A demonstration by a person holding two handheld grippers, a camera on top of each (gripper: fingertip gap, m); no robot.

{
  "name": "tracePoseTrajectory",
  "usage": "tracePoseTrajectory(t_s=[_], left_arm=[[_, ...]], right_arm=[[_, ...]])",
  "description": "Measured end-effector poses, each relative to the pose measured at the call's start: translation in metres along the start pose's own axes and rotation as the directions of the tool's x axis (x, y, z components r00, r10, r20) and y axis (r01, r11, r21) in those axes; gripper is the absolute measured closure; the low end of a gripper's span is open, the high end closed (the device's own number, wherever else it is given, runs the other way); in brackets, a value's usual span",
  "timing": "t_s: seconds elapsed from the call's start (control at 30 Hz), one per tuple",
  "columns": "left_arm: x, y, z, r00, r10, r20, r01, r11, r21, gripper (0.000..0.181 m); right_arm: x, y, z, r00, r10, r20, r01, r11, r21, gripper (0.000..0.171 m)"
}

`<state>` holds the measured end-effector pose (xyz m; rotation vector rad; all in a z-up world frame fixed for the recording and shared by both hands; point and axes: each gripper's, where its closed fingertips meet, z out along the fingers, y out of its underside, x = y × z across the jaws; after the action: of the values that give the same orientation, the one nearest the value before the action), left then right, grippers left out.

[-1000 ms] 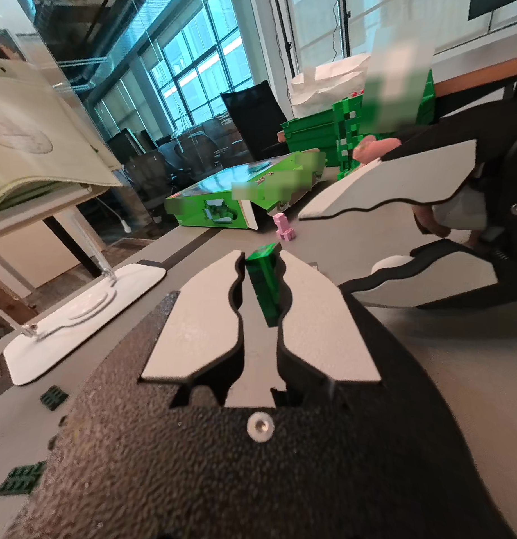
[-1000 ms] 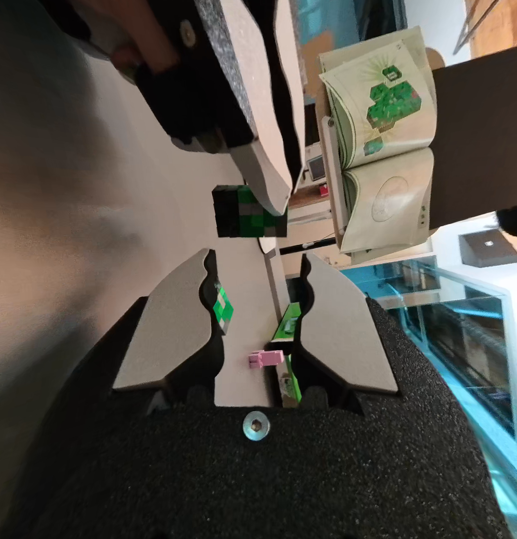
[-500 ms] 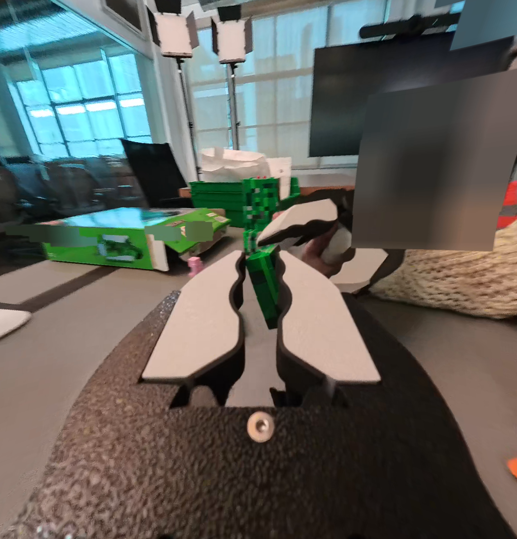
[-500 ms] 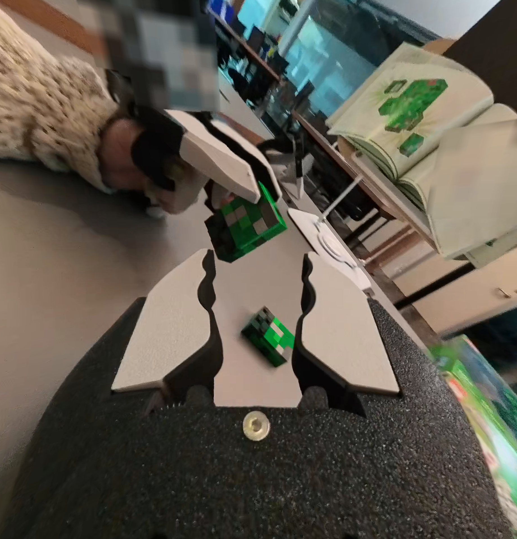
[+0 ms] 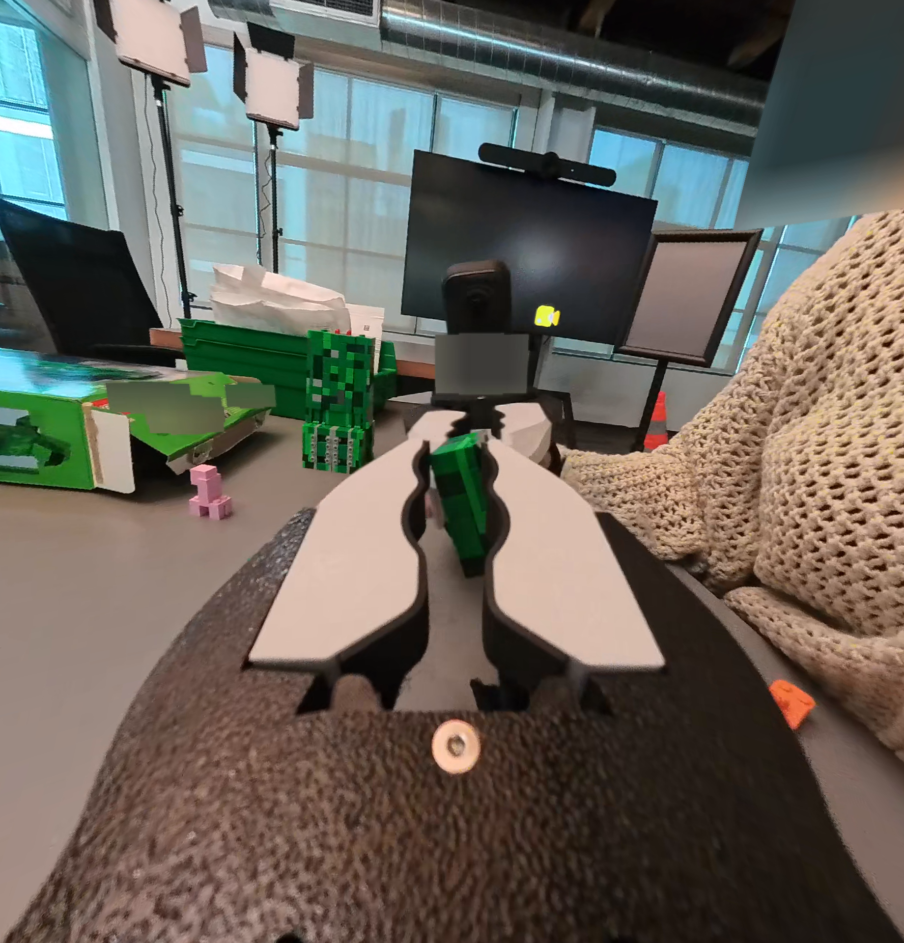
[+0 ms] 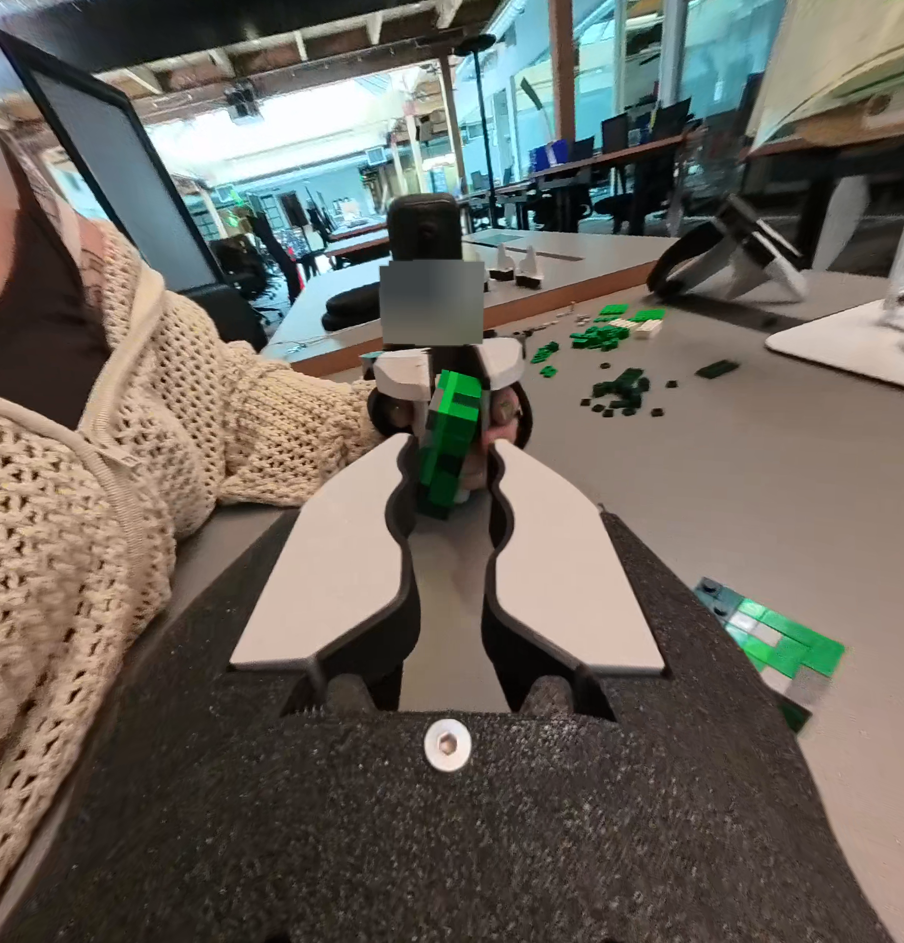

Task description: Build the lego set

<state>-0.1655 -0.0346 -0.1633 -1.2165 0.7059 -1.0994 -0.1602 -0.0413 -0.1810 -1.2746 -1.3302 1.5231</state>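
My left gripper is shut on a green lego block and holds it upright above the grey table. In the right wrist view the left gripper faces me with the block hanging from it. My right gripper is partly open. The block's lower end sits between its fingertips, with a gap on the right side. The right gripper also shows in the left wrist view, just behind the block. A tall green lego figure stands on the table beyond.
A green box and a small pink lego figure lie to the left. A flat green-and-white plate assembly lies beside my right gripper. Loose green pieces and a white stand base lie farther off. A person's knitted sleeve is close by. Both grippers' tips are close together, under 4 cm apart. Left tips and right tips are each some 25 cm from the small pink lego figure.
Both grippers have swung round to face each other. The right gripper has narrowed and closed in on the block's end. The left gripper has kept its hold on the block.
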Motion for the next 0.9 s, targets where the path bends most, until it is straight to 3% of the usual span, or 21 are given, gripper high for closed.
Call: tracePoseTrajectory(t_s=[0.03, 0.2, 0.3, 0.43, 0.63, 0.9], left_arm=[[0.0, 0.0, 0.0, 1.0, 0.0, 0.001, 0.0, 1.0, 0.002, 0.163], [-0.004, -0.002, 0.0, 0.997, 0.05, 0.055, -0.051, 0.999, 0.016, 0.161], [-0.014, -0.007, -0.002, 0.963, 0.193, 0.188, -0.201, 0.979, 0.026, 0.135], [-0.031, -0.003, -0.002, 0.841, 0.394, 0.37, -0.378, 0.918, -0.119, 0.116], [-0.053, 0.012, -0.005, 0.644, 0.599, 0.477, -0.456, 0.8, -0.389, 0.116], [-0.053, 0.018, -0.005, 0.608, 0.652, 0.453, -0.476, 0.756, -0.449, 0.131]], right_arm=[[-0.002, 0.0, 0.0, 1.0, 0.006, 0.016, -0.006, 1.0, -0.002, 0.154], [0.004, 0.003, 0.001, 1.0, 0.016, -0.021, -0.017, 1.0, -0.02, 0.155], [0.019, 0.005, -0.002, 0.991, -0.023, -0.129, 0.02, 0.999, -0.029, 0.155], [0.046, -0.005, -0.011, 0.924, -0.106, -0.368, 0.115, 0.993, 0.005, 0.155], [0.047, -0.016, -0.005, 0.866, -0.119, -0.485, 0.182, 0.98, 0.085, 0.155], [0.045, -0.017, 0.002, 0.809, -0.167, -0.563, 0.254, 0.964, 0.08, 0.155]])
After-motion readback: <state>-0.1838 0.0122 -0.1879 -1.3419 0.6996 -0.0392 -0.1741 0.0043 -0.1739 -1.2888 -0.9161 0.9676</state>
